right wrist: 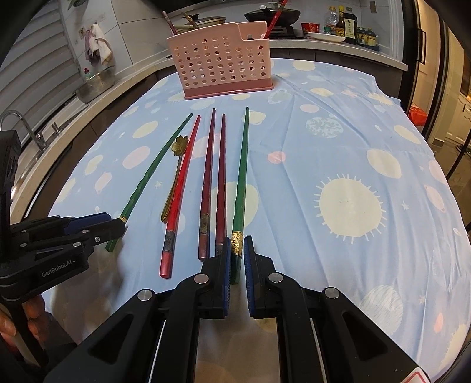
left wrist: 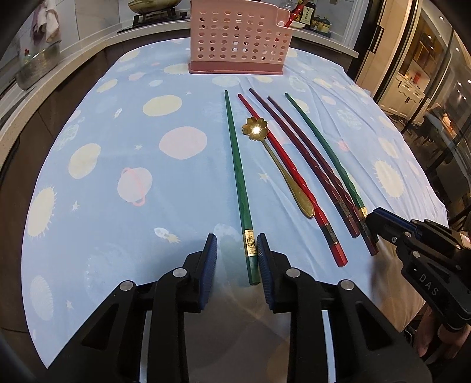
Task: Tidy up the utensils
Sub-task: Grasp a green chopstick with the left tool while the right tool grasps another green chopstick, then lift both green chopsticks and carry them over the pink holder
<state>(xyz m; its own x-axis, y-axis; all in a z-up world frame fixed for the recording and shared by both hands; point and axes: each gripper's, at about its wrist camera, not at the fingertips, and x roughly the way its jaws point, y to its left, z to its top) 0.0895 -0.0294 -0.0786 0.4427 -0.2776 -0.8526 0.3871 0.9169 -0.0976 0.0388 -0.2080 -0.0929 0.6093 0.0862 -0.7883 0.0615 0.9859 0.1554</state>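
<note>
A light blue cloth [left wrist: 117, 165] printed with suns, planets and stars covers the desk. Behind it a pale counter runs along the upper frame of both views, with a faucet [right wrist: 20, 123] and metal basin [right wrist: 94, 85] at the left of the right wrist view, and pans and sauce bottles [right wrist: 347, 23] at the top right.

A pink perforated utensil holder [left wrist: 238, 38] stands at the top centre of the cloth, with a red chopstick sticking up from its right compartment. In front of it five chopsticks and a gold flower-bowled spoon [left wrist: 276, 165] lie side by side, running from the holder toward the cameras.

The left gripper [left wrist: 237, 246] is low at the bottom centre of its view, its fingers spread apart and released; the near end of the leftmost green chopstick [left wrist: 238, 182] lies between them, just against the right pad. The right gripper [right wrist: 237, 250] sits at the bottom centre of its own view, its fingers narrowly parted around the gold-banded end of the rightmost green chopstick [right wrist: 242, 176]; whether they press it I cannot tell.

"GenRobot.AI" is printed on the left gripper's body, "DAS" on the right one's.
</note>
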